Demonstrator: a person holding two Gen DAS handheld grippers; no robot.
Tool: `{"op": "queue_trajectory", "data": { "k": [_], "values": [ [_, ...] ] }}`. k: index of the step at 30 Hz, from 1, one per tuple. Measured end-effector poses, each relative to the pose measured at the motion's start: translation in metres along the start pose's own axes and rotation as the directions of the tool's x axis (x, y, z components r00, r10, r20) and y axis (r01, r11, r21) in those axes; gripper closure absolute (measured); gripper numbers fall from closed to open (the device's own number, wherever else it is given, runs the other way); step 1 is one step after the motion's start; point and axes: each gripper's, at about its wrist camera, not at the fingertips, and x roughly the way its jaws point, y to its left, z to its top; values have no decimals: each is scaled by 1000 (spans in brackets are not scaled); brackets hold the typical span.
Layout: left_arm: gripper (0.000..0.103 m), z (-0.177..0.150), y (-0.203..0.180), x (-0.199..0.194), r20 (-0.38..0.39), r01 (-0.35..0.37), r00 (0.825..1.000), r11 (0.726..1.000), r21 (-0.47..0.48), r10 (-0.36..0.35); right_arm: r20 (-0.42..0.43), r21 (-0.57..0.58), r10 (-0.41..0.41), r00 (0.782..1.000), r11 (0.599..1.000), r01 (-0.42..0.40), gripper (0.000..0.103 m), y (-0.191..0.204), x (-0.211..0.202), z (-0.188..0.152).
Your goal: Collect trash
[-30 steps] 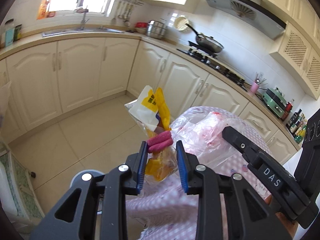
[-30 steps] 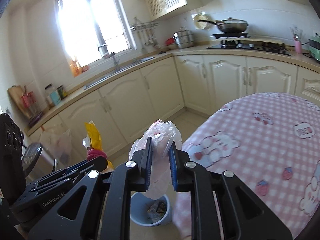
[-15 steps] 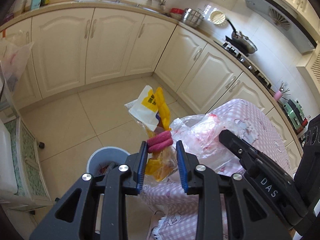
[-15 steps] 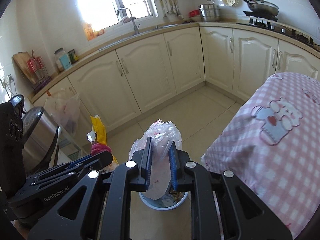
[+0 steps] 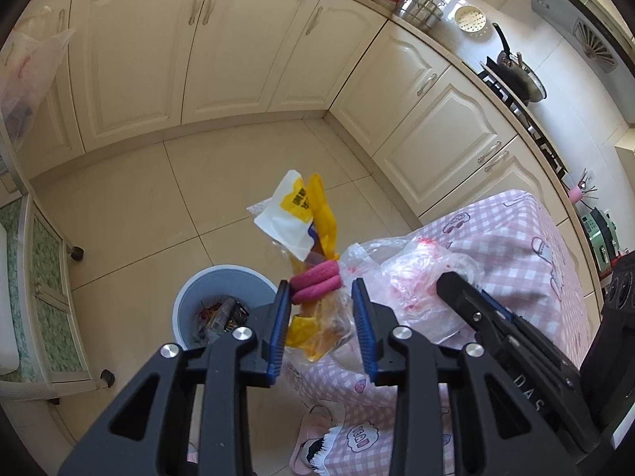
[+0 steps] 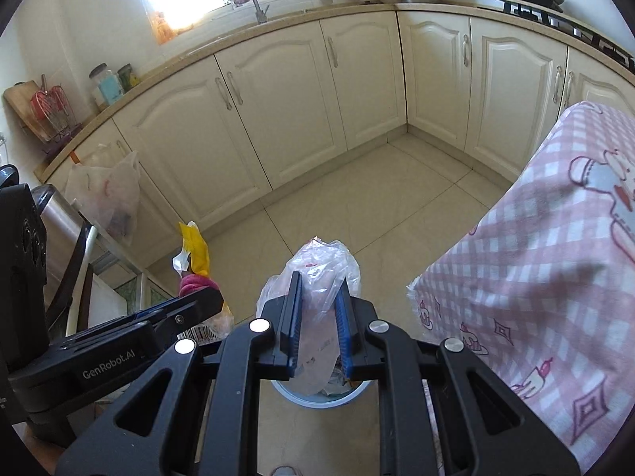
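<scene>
Blue-padded left tongs (image 5: pixel 321 319) clench a yellow wrapper (image 5: pixel 313 238) with a pink clip; right tongs (image 6: pixel 315 323) clench a clear bag (image 6: pixel 317 273). Both pieces of trash hang above the grey bin (image 5: pixel 222 297) on the floor, seemingly held there ready for dropping. Beside it hangs the pink checked cloth (image 6: pixel 555 277) of the surface, whose edge crowds the bin; cream cabinets (image 6: pixel 278 119) stand behind.

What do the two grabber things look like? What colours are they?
Both are black plastic with triangle cut-outs and shiny silver bolts. The left gripper and right gripper each have ridged blue pads inside their fingers. White letters say "GenRobot.AI" on the left one and "DAS" on the right. No cables or sleeves show.
</scene>
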Motion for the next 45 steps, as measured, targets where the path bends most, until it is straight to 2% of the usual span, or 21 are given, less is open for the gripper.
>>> {"op": "queue_trajectory", "data": {
  "k": [3, 5, 7, 19, 29, 33, 35, 39, 45],
  "values": [
    [68, 3, 5, 11, -15, -5, 1000, 1000, -15, 5, -15, 7, -3, 1000, 1000, 3, 88, -1, 9, -1],
    [55, 4, 6, 16, -27, -1, 1000, 1000, -23, 0, -25, 9, -7, 1000, 1000, 7, 88, -1, 15, -3],
    [50, 3, 12, 20, -29, -7, 1000, 999, -40, 6, -33, 10, -8, 999, 1000, 8, 88, 0, 19, -5],
    [49, -2, 30, 22, -44, -34, 999, 996, -86, 30, -59, 2, -3, 998, 1000, 3, 88, 11, 32, -5],
    [49, -1, 41, 10, -30, -57, 998, 993, -100, 54, -38, -17, 17, 999, 1000, -18, 88, 24, 32, 3],
    [47, 5, 40, -1, -6, -73, 997, 993, -94, 73, -7, -14, 53, 999, 998, -53, 78, 28, 29, 13],
    [47, 7, 37, -8, 5, -73, 997, 993, -87, 74, 10, -25, 51, 999, 998, -51, 76, 30, 26, 16],
    [41, 7, 26, -22, 28, -85, 996, 995, -55, 86, 47, -33, 39, 998, 999, -37, 65, 31, 9, 18],
    [38, 2, 4, -50, 64, -106, 992, 994, 1, 105, 88, -47, 7, 996, 999, -3, 63, 28, -25, 16]
  ]
}}
